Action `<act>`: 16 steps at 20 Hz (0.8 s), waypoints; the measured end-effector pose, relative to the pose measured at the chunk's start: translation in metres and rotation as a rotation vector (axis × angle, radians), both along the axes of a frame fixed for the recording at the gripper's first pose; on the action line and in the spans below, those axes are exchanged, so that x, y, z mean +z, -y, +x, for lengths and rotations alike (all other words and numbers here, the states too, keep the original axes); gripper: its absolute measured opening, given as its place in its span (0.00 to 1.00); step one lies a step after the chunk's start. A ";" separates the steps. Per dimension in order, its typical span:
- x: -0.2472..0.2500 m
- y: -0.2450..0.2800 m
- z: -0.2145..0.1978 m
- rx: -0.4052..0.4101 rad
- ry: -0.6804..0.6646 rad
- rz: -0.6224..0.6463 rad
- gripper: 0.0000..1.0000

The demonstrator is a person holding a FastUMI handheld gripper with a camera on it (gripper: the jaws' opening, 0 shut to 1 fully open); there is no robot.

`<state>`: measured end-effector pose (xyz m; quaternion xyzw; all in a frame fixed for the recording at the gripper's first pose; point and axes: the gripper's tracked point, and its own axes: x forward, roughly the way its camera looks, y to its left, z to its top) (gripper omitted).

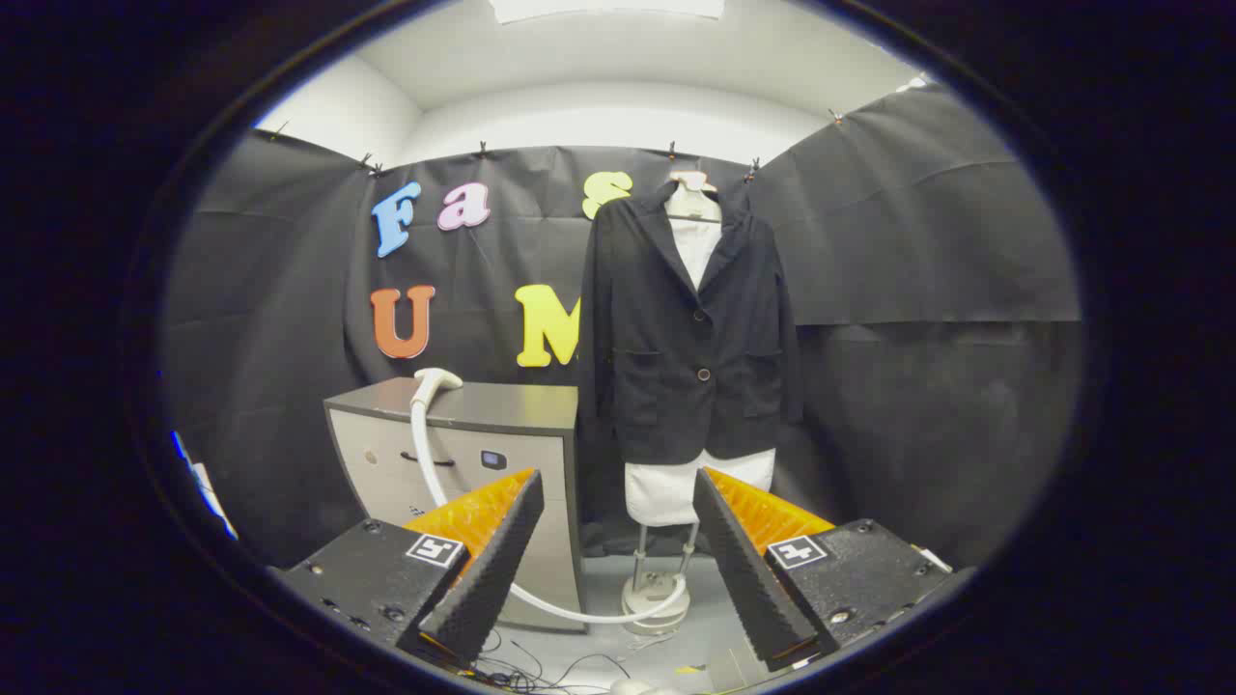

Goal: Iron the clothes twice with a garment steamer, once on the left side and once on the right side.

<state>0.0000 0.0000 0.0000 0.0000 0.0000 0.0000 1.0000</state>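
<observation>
Gripper jaws spread, holding nothing; black blazer at 12 o'clock, steamer head on cabinet at 10.

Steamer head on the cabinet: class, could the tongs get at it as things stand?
Probably yes: the tongs are open and empty, and the steamer head lies exposed on the cabinet top beyond them, nothing between.

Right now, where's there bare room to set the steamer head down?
Cabinet top beside the steamer head is bare toward the jacket. Floor below, by the hose and cables, is crowded. Open fingers hold nothing.
</observation>
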 end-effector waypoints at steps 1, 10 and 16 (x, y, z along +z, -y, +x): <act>0.001 0.000 0.000 -0.002 0.001 0.001 1.00; 0.006 0.002 0.006 -0.010 0.003 0.016 0.99; 0.010 -0.007 0.016 0.002 -0.004 0.022 0.99</act>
